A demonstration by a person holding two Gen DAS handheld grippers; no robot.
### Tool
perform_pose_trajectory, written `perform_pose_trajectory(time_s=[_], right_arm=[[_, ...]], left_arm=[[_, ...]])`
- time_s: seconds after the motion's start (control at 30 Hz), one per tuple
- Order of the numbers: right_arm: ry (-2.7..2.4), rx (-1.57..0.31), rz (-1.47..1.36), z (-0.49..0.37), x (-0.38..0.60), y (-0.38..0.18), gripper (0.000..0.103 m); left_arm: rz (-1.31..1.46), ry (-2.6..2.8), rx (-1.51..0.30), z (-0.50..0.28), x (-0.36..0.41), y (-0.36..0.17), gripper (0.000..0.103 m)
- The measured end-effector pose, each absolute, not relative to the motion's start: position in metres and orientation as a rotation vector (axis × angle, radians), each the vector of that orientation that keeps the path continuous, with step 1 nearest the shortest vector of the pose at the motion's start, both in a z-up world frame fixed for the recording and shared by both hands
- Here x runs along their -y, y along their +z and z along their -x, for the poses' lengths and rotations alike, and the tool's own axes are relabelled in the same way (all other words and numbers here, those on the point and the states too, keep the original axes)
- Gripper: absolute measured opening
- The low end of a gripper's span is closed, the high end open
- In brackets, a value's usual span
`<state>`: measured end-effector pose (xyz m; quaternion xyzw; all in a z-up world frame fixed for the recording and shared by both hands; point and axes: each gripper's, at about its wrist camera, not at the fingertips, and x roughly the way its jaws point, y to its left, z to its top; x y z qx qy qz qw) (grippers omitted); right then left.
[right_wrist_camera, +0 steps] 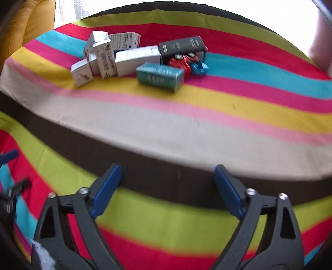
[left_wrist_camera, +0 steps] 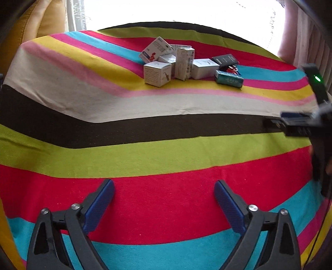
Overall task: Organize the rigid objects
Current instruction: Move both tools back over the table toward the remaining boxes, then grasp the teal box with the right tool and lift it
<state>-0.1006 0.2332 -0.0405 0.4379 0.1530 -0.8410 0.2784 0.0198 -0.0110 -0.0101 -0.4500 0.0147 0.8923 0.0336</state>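
Note:
A cluster of small boxes sits at the far side of the striped cloth: a white cube box, a tall white box, a wide white box, a teal box, a black box and red and blue toy pieces. My left gripper is open and empty over the near red stripe. My right gripper is open and empty over the black stripe, far from the boxes. It also shows at the right edge of the left wrist view.
The striped cloth covers the whole table. A yellow cushion stands at the back left, and a bright window lies behind the table. A pink curtain hangs at the back right.

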Motion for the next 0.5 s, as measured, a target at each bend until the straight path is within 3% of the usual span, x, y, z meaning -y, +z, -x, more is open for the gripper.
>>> perform_pose_trajectory(time_s=[0.1, 0.5], right_arm=[[-2.229, -0.428, -1.164, 0.130, -0.219, -0.042, 0.103], [-2.088, -0.509, -1.092, 0.222, -0.155, -0.045, 0.103]], left_arm=[[1.393, 2.735, -0.039, -0.017, 0.011, -0.011, 0.103], [1.396, 2.737, -0.034, -0.019, 0.011, -0.011, 0.103]])
